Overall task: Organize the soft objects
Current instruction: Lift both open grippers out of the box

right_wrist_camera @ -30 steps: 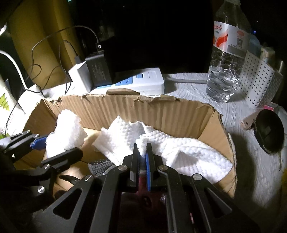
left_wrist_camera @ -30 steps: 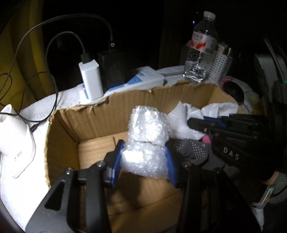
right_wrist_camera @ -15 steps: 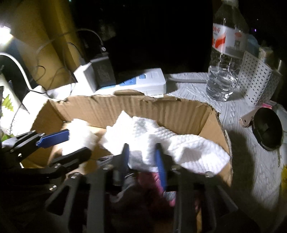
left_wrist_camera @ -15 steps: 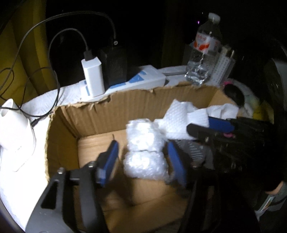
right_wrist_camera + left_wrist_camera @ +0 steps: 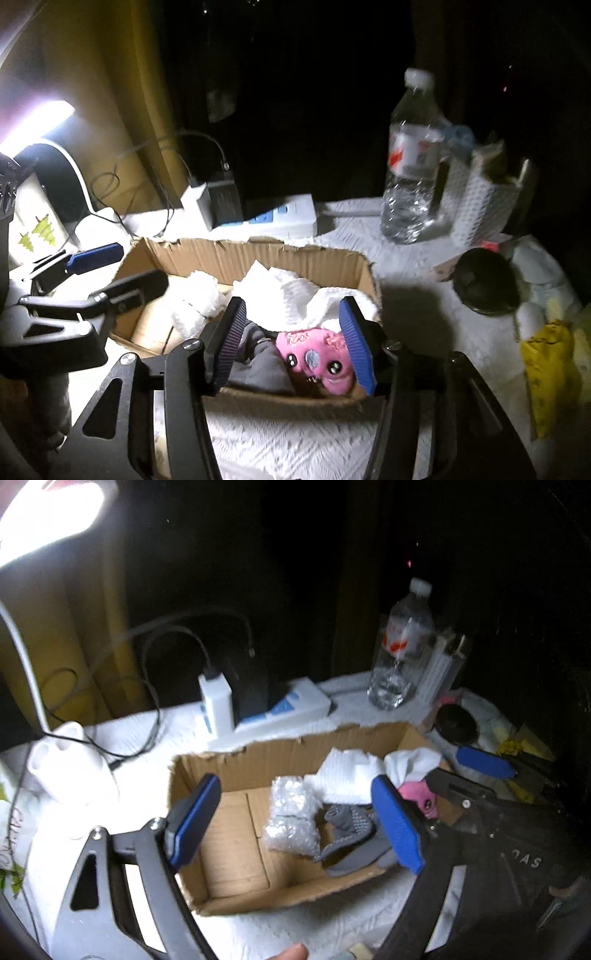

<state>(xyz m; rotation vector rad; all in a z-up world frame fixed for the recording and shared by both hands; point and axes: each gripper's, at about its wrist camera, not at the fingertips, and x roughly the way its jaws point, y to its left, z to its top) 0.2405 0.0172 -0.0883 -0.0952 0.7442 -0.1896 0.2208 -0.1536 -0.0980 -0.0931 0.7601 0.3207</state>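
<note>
Hovering above cardboard box [image 5: 236, 768]: left gripper [image 5: 295, 823] spread; right gripper [image 5: 291, 343] spread.

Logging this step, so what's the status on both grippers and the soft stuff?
Left gripper open, empty. Right gripper open above pink plush. Bubble wrap, grey glove, white towel inside cardboard box. Nothing blocking.

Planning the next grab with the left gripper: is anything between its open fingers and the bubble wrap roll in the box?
Nothing visible. The left gripper hangs open above the cardboard box, and the bubble wrap roll lies uncovered on the box floor. The grey glove and white paper towel sit beside it, to its right.
</note>
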